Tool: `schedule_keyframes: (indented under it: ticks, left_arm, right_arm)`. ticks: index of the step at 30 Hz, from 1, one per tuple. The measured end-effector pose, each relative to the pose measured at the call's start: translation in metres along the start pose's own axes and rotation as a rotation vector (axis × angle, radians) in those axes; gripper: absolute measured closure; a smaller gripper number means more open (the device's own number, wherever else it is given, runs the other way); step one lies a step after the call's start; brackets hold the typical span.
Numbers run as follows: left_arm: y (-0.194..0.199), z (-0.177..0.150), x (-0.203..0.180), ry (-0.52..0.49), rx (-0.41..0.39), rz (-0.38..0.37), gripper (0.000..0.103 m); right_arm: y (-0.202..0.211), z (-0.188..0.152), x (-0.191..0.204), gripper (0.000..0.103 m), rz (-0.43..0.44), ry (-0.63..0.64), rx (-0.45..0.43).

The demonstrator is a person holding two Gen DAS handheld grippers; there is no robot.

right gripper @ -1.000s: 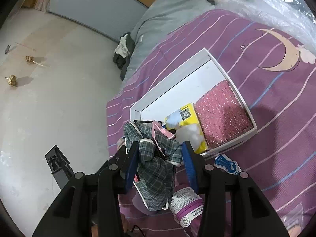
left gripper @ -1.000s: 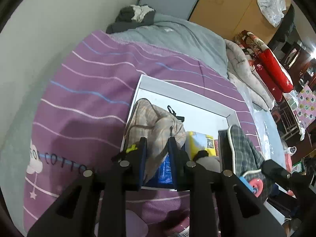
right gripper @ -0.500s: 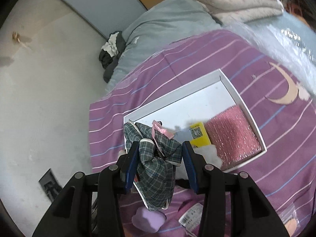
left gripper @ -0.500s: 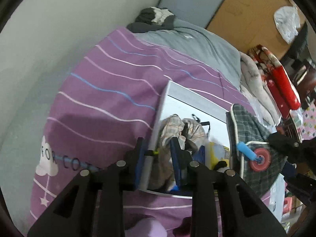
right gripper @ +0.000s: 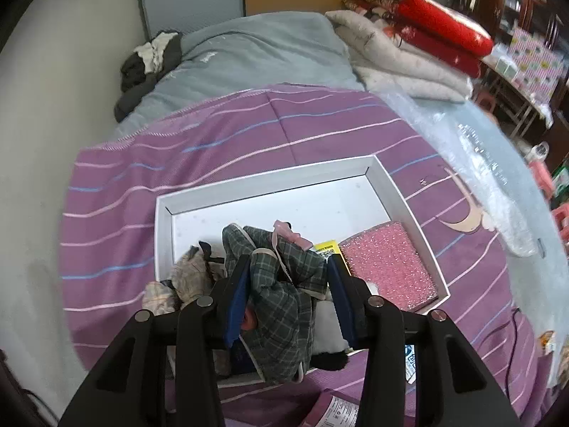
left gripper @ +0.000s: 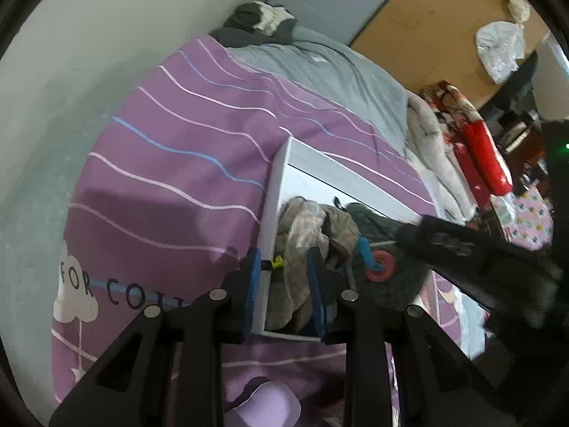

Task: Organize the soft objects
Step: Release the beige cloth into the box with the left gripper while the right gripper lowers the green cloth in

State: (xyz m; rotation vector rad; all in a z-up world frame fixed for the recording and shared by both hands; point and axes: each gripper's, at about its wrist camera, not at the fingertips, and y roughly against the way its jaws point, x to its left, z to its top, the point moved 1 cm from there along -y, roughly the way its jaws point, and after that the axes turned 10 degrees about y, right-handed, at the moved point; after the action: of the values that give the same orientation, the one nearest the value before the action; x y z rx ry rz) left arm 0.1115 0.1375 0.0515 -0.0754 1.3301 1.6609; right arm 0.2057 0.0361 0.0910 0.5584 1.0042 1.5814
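Note:
A white shallow box [right gripper: 270, 185] lies on the purple striped bedspread. My right gripper [right gripper: 288, 277] is shut on a green plaid garment [right gripper: 281, 295] with a pink bow and holds it over the box's near middle. A beige plaid garment [right gripper: 192, 277] lies in the box's left end. In the left wrist view my left gripper [left gripper: 284, 277] stands over the box's corner [left gripper: 281, 163] with its jaws apart. The beige garment [left gripper: 306, 224] lies between and beyond the fingers, the left finger outside the box wall. The right gripper [left gripper: 377, 259] with the green garment [left gripper: 391, 227] shows there too.
In the box lie a pink glittery pad [right gripper: 387, 267], a yellow packet [right gripper: 325, 248] and something white and fluffy [right gripper: 329, 323]. A grey blanket [right gripper: 249, 57] and dark clothes [right gripper: 149, 60] lie at the bed's far end. Folded quilts [right gripper: 416, 28] are at the right.
My right gripper carried the green plaid garment from beside the box to over its middle. My left gripper let go of the beige garment and shifted left to the box corner.

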Motion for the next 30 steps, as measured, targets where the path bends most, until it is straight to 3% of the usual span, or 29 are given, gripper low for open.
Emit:
schedule_keyframes:
  ticks: [4, 10, 12, 17, 20, 25, 30]
  left_arm:
    - [0.004, 0.002, 0.007, 0.003, 0.032, -0.058, 0.075]
    - [0.008, 0.006, 0.025, 0.019, 0.047, -0.021, 0.075]
    - [0.006, 0.006, 0.031, 0.03, 0.079, -0.028, 0.075]
    - [0.006, 0.005, 0.033, 0.033, 0.105, -0.035, 0.075]
    - [0.006, 0.005, 0.033, 0.024, 0.111, -0.04, 0.075]
    - [0.004, 0.004, 0.032, 0.016, 0.12, -0.034, 0.075]
    - [0.005, 0.005, 0.033, 0.018, 0.123, -0.032, 0.075]
  right_arm:
    - [-0.007, -0.006, 0.016, 0.06, -0.041, 0.046, -0.025]
    - [-0.024, -0.008, 0.025, 0.06, -0.04, 0.057, -0.018]
    - [-0.025, -0.01, 0.02, 0.061, -0.012, 0.038, -0.004]
    - [-0.03, -0.006, 0.003, 0.061, 0.189, -0.085, 0.095]
    - [-0.037, 0.0, -0.004, 0.062, 0.228, -0.125, 0.113]
    - [-0.04, -0.001, -0.004, 0.062, 0.207, -0.154, 0.043]
    - [-0.032, -0.016, 0.02, 0.062, 0.108, -0.036, -0.044]
